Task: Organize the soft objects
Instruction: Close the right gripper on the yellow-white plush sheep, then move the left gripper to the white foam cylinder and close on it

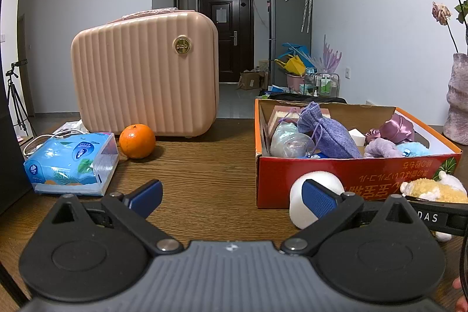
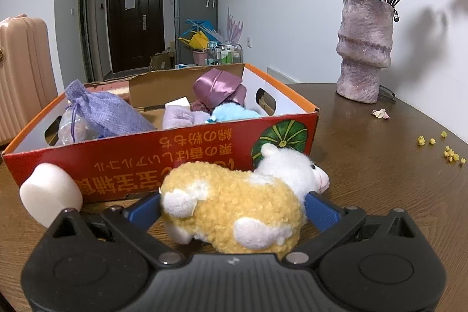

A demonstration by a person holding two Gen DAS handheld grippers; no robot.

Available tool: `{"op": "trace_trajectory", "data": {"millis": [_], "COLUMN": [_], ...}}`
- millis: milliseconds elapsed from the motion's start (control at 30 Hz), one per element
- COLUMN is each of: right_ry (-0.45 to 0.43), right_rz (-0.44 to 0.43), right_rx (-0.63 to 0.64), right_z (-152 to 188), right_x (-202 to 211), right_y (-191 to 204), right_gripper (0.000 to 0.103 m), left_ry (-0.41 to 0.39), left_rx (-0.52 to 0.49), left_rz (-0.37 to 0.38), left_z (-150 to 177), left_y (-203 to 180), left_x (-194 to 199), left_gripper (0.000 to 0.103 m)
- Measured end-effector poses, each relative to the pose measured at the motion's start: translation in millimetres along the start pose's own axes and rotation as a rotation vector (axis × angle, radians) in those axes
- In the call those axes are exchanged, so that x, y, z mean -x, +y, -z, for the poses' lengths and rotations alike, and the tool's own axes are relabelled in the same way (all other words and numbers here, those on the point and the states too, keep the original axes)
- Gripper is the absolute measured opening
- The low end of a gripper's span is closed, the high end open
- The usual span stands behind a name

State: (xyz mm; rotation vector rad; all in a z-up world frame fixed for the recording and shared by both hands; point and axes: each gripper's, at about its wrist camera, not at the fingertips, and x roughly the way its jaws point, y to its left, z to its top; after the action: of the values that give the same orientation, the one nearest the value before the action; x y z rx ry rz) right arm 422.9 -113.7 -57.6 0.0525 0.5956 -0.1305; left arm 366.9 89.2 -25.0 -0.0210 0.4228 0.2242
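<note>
A red cardboard box on the wooden table holds soft things: a purple drawstring pouch, a mauve satin piece, a lilac cloth and a blue fluffy item. A yellow-and-white plush animal lies in front of the box, between the wide-apart fingers of my right gripper, which do not squeeze it. A white foam cylinder lies beside it. My left gripper is open and empty, its right finger in front of the foam.
A pink hard case stands at the back left, with an orange and a blue tissue pack before it. A stone vase of dried roses stands at the right, with petals and crumbs on the table.
</note>
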Motion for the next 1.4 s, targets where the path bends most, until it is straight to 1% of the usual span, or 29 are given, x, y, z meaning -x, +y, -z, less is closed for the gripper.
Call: {"op": "trace_trajectory", "data": {"millis": [200,433,633,1000,1400], "right_ry": [0.007,0.007,-0.012,-0.058,-0.101], "right_rz": [0.001,-0.021,-0.051,-0.076,-0.099], "right_rx": [0.013,0.021,0.023,0.01,-0.001], "right_z": [1,2,2,3,2], "right_x": [-1,2,8,22,35], "right_y": [1,-2,-9,-28,-50], "right_gripper": [0.103,0.094,0.089,0.088,0.088], "left_ry": [-0.001,-0.004,-0.014,-0.014,0.001], "left_rx": [0.0,-0.003,-0.01,-0.007,-0.014], "left_rz": [-0.001,-0.01,-0.025,-0.038,-0.037], "left_z": [0,1,3,9,17], "left_y": [0,-1,-2,-7,-32], "left_x": [0,1,4,15,26], "left_gripper": [0.103,0.103,0.103,0.103,0.103]}}
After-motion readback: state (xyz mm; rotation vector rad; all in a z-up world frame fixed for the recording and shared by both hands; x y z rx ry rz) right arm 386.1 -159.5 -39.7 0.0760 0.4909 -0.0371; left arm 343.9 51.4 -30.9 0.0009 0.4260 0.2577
